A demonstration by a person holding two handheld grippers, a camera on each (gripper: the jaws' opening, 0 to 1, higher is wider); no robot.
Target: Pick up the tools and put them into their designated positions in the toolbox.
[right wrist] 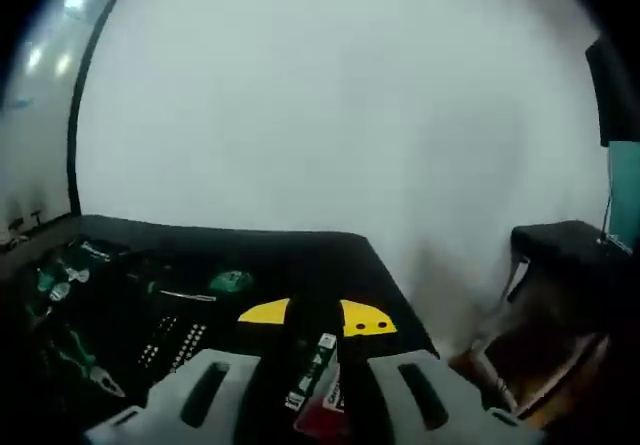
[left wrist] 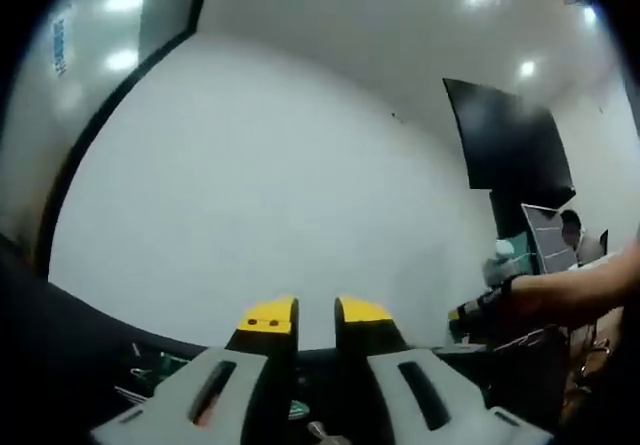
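Right gripper (right wrist: 315, 317): yellow-tipped jaws, nearest the lens in the right gripper view, stand a narrow gap apart with a slim tool (right wrist: 312, 370) between them, apparently held, carried lengthwise, probably so it can drop straight into a slot.
Held tool: a pale scale printed with dark marks, and a red patch low by the jaw bases; its type is too blurred to name.
Toolbox (right wrist: 330, 255): a black open tray just ahead of the right gripper, under a plain white wall (right wrist: 330, 105).
Tools in the tray: green-handled pieces at the left (right wrist: 55, 280), a row of small bits (right wrist: 165, 343), a round green item (right wrist: 232, 282), each in its own recess.
Left gripper (left wrist: 315, 317): raised toward the wall, jaws slightly parted with nothing between them, seemingly waiting aside.
Person: a forearm (left wrist: 580, 290) reaches in at the right of the left gripper view.
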